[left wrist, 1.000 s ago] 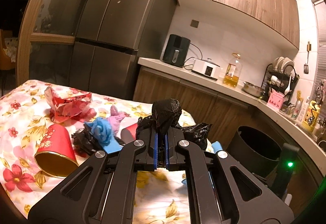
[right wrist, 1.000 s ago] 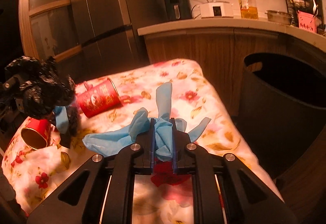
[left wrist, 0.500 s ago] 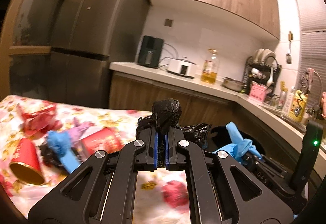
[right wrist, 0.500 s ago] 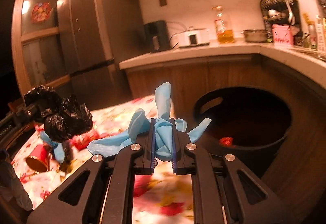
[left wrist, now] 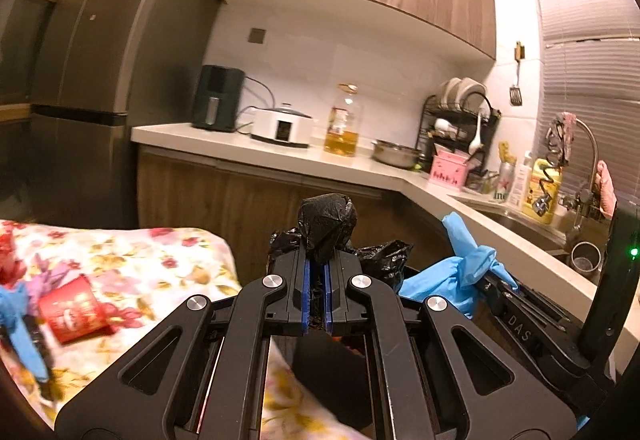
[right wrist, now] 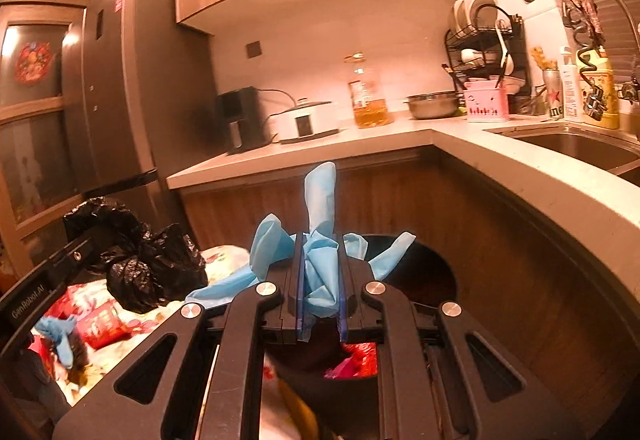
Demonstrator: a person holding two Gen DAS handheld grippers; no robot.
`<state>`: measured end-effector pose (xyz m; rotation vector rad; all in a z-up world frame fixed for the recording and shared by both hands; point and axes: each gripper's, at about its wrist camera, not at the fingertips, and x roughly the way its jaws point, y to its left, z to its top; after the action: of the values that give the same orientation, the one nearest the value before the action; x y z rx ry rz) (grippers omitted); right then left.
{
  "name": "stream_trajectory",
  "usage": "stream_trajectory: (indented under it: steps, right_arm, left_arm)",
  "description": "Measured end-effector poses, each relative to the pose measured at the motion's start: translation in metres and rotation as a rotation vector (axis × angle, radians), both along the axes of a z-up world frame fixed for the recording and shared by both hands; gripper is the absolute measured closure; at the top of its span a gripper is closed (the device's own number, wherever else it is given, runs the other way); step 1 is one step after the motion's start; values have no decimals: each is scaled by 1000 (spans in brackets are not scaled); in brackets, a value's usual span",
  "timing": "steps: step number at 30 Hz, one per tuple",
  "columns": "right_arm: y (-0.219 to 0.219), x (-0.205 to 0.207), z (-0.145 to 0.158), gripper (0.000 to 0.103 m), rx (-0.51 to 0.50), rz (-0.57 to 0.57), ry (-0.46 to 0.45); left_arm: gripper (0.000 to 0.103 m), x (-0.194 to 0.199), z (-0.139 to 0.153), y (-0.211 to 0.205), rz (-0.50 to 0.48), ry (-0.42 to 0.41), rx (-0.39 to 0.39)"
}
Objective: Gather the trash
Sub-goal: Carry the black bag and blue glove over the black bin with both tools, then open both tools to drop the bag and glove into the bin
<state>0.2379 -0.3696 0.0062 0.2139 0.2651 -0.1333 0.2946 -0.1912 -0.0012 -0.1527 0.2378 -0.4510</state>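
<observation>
My left gripper point(left wrist: 317, 268) is shut on a crumpled black plastic bag point(left wrist: 327, 224), which bulges above the fingertips. My right gripper point(right wrist: 319, 264) is shut on a blue disposable glove point(right wrist: 318, 207) whose fingers splay out to both sides. Both are held up past the end of the table with the floral cloth point(left wrist: 168, 264). Under the right gripper sits the dark round bin point(right wrist: 424, 272) with red trash point(right wrist: 358, 358) inside. From the left wrist view the blue glove point(left wrist: 456, 272) appears at right; from the right wrist view the black bag point(right wrist: 148, 264) appears at left.
On the table lie a red paper cup point(left wrist: 74, 314), another blue glove point(left wrist: 18, 316) and red wrappers point(right wrist: 102, 322). The L-shaped counter point(right wrist: 520, 163) wraps behind the bin with an oil bottle point(left wrist: 342, 121), a cooker point(left wrist: 282, 125), a dish rack point(left wrist: 460, 123) and a sink point(right wrist: 580, 145). A fridge point(left wrist: 100, 59) stands at left.
Both grippers swung right and rose, away from the table's trash pile to its far end by the bin, each still holding its piece. The bin now lies under the right gripper.
</observation>
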Motion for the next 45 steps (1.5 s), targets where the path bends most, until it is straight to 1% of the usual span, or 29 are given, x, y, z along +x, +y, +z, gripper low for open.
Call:
stream_trajectory:
  steps: [8, 20, 28, 31, 35, 36, 38, 40, 41, 43, 44, 45]
  right_arm:
    - [-23, 10, -4, 90, 17, -28, -2]
    - [-31, 22, -11, 89, 17, -19, 3]
    - [-34, 27, -15, 84, 26, -8, 6]
    - [-36, 29, -16, 77, 33, -9, 7]
    - [-39, 31, -18, 73, 44, -18, 16]
    - [-40, 31, -18, 72, 45, -21, 17]
    - [-42, 31, -19, 65, 45, -29, 20]
    - [-43, 28, -20, 54, 49, -42, 18]
    - [-44, 28, -21, 53, 51, -45, 17]
    - [-46, 27, -21, 53, 56, -52, 20]
    - [-48, 27, -21, 52, 58, -53, 21]
    - [-48, 27, -21, 51, 59, -53, 22]
  left_arm:
    - [99, 23, -10, -28, -38, 25, 17]
    - [99, 44, -23, -55, -77, 63, 40]
    - [99, 51, -29, -66, -100, 76, 50]
    - [99, 52, -31, -70, -109, 80, 55]
    - [98, 54, -33, -76, -127, 87, 62]
    - [97, 54, -34, -77, -127, 89, 67]
    - [93, 56, -36, -80, -131, 99, 80]
    - [82, 58, -38, -81, -133, 109, 84]
    - [78, 58, -39, -81, -132, 113, 86]
    - [62, 57, -40, -79, -125, 115, 87]
    - [60, 56, -41, -78, -122, 114, 86]
    - [54, 56, -42, -77, -118, 114, 84]
